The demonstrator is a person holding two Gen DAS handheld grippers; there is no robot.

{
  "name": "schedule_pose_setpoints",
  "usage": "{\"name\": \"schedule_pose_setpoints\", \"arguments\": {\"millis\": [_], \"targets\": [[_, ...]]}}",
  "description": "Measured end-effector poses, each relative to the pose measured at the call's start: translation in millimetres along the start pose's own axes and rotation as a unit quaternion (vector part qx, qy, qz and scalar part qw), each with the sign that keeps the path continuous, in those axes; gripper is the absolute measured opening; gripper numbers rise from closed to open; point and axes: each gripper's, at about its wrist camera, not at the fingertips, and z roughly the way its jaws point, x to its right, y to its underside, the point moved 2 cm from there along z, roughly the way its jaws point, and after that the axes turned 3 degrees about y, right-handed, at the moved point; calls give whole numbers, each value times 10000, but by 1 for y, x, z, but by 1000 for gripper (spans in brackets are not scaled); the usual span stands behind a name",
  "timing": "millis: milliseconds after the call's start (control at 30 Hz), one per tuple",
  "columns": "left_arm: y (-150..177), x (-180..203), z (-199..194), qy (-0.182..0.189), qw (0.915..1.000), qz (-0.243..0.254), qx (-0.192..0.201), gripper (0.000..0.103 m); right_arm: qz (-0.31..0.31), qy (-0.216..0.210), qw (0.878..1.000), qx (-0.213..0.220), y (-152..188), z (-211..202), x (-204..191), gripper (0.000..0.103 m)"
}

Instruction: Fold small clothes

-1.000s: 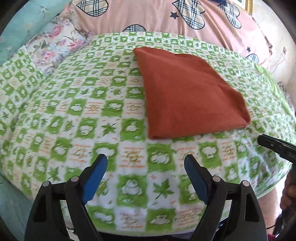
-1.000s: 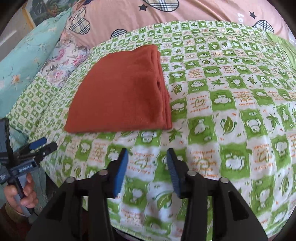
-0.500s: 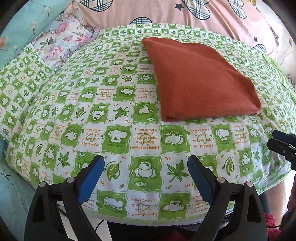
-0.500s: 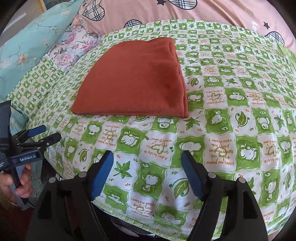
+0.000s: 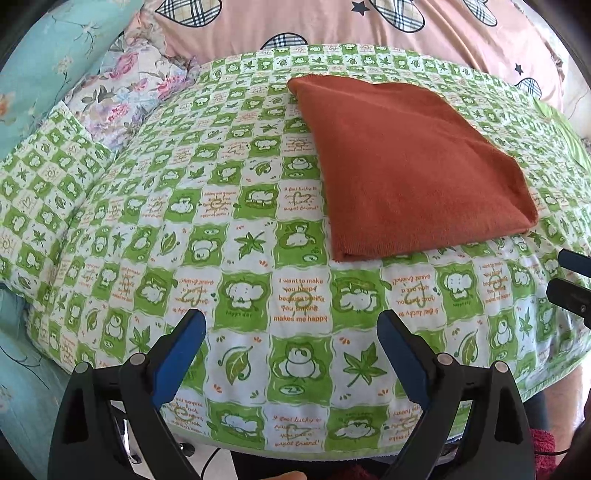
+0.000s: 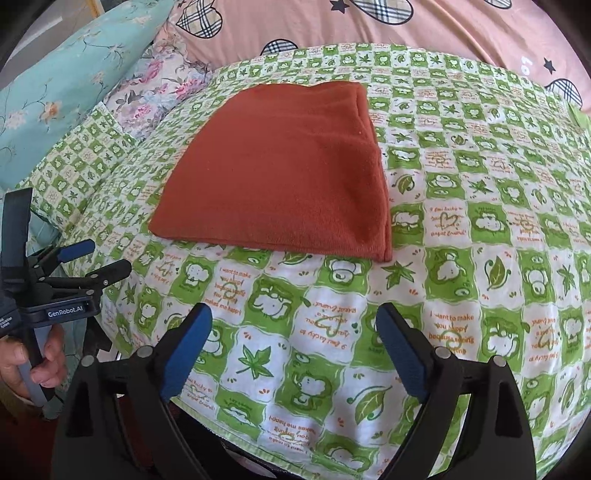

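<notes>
A rust-orange garment (image 5: 410,173) lies folded flat into a rectangle on the green-and-white patterned quilt (image 5: 236,206); in the right wrist view the garment (image 6: 288,173) sits left of centre. My left gripper (image 5: 291,325) hangs over the quilt's near edge, open, nothing between its blue pads, well short of the garment. My right gripper (image 6: 293,325) also hovers near the front edge, its jaws opening wide and empty. The left gripper (image 6: 94,260), held by a hand (image 6: 33,365), shows at the left of the right wrist view.
A pink bedcover with plaid hearts (image 5: 332,26) rises behind the quilt. A teal floral pillow (image 6: 66,85) and a pink-flowered cushion (image 5: 122,92) lie at the left. The quilt's front edge (image 6: 295,454) drops off just below the grippers.
The right gripper's jaws have spread from half shut to wide. Both views have pulled back a little from the garment, showing more of the quilt's front edge.
</notes>
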Motion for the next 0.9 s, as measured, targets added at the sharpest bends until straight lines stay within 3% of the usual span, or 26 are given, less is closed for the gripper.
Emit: {"name": "schedule_pose_setpoints", "arguments": {"millis": [233,900], "targets": [[-15,-2,-3,-60,9998,-2,187,102,-76,-27,9999,74,-15,1,-3,97],[-59,-5,4,-49,9993,-122,359,102,-46,-115,9998,128,-63,16,3,103]]}}
